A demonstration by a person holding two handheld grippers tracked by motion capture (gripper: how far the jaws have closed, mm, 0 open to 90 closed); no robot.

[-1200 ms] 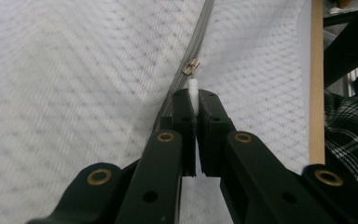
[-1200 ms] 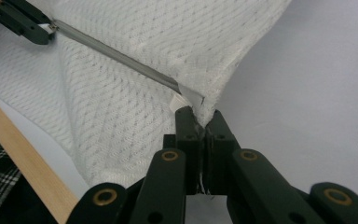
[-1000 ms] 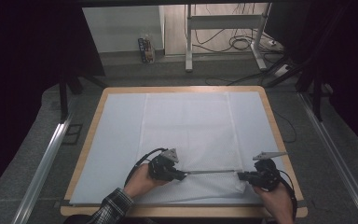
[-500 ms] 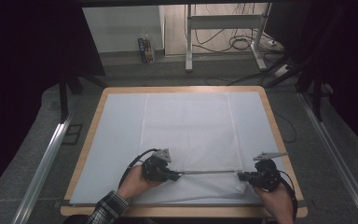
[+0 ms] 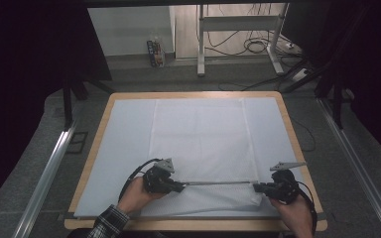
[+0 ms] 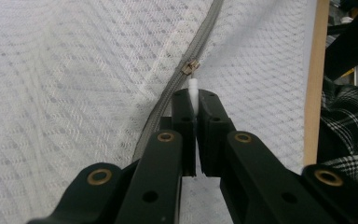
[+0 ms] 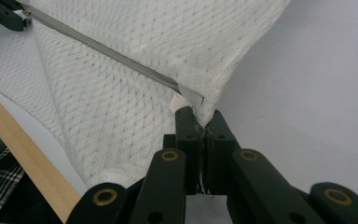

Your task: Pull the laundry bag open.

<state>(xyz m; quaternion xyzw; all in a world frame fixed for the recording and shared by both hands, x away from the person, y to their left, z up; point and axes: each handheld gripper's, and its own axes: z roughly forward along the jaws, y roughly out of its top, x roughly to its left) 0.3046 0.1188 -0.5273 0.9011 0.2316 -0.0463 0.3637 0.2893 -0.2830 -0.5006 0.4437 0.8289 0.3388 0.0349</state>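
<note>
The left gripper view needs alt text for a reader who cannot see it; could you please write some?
The left gripper, jaws shut, pinches the white pull tab of a zipper slider on a grey zipper across a white mesh cloth. A wooden table edge runs along the right.

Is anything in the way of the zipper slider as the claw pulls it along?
Nothing visible. The left claw grips the white pull tab of the slider, and the grey zipper runs bare to the right claw.
</note>
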